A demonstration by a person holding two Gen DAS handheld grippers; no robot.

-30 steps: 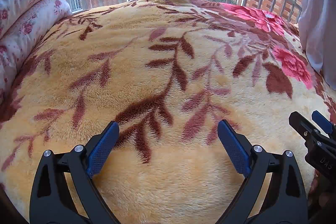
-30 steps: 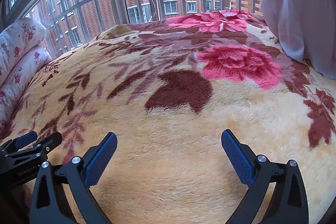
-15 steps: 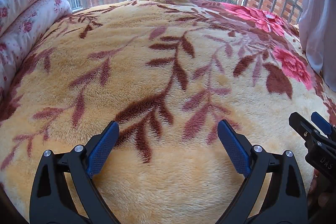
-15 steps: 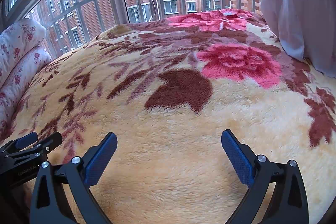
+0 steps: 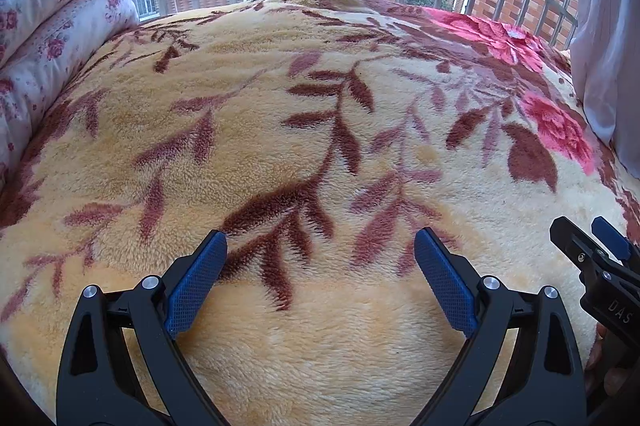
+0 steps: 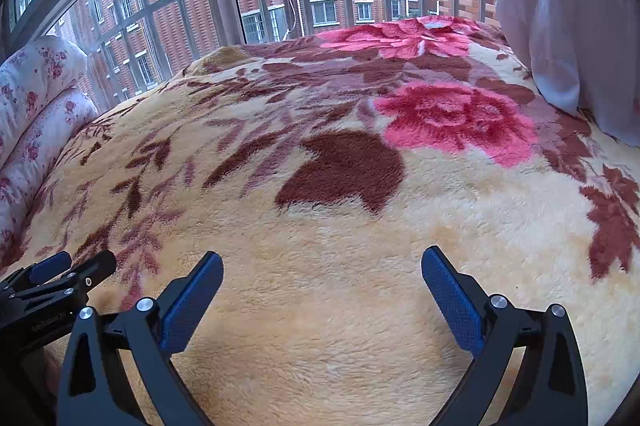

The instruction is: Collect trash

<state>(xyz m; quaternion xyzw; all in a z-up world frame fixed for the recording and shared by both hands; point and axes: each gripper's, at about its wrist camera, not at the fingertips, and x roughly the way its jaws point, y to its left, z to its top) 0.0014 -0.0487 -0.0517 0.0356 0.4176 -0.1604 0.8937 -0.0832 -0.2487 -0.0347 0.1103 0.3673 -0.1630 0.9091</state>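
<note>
Both left tongs [image 5: 320,258] and right tongs [image 6: 322,282] spread apart and empty over the near edge of the blanket [image 5: 280,130] on the bed, no trash in view (maybe elsewhere), so best scanning slowly before reaching.

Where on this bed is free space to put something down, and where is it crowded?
Most of the blanket is bare, from the floral pillows to the white curtain. It is crowded only near the camera, where left gripper and right gripper hover open.
</note>
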